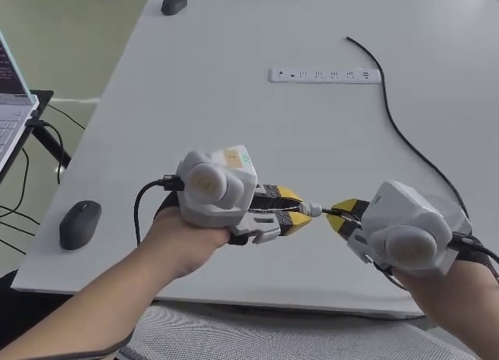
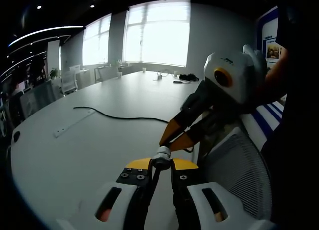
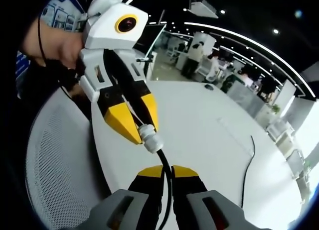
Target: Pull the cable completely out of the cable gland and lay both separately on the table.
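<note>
White gland (image 1: 310,210) sits pinched at left gripper (image 1: 290,213) jaw tips; black cable (image 3: 166,177) runs out of it, clamped between right gripper (image 1: 343,217) jaws. Both held above table (image 1: 234,126) edge.

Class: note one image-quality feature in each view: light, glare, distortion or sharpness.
Head view: soft, even light on the white table, barely any shadow. Left gripper view: windows blown out by glare, table bent by fisheye. Right gripper view: strong fisheye curve, yet the cable gland is sharp.

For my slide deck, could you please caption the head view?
Over a white table, the left gripper holds the cable gland while the right gripper grips its cable.
</note>
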### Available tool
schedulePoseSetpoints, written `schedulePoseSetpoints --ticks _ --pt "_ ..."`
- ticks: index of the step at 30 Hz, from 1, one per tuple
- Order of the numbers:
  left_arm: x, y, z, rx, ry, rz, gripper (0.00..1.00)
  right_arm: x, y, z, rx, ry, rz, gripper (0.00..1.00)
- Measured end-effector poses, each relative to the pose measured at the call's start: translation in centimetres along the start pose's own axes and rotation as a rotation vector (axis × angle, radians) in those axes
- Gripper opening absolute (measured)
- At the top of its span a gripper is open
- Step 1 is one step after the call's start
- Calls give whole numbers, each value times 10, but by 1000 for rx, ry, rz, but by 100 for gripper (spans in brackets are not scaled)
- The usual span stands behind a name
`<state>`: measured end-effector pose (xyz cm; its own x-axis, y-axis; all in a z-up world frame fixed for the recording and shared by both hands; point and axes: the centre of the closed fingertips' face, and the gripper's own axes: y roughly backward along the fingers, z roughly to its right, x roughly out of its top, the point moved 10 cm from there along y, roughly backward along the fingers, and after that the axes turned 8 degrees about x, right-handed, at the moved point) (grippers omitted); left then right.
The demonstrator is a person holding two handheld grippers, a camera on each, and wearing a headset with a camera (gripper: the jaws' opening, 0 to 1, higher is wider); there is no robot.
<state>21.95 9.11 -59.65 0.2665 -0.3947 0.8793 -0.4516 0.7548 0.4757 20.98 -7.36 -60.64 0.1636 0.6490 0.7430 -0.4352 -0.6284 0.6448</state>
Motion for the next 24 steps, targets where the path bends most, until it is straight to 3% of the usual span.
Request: schedulePoseSetpoints --ticks 24 --pt "2 -6 -3 0 1 7 15 -36 2 21 -68 -256 32 0"
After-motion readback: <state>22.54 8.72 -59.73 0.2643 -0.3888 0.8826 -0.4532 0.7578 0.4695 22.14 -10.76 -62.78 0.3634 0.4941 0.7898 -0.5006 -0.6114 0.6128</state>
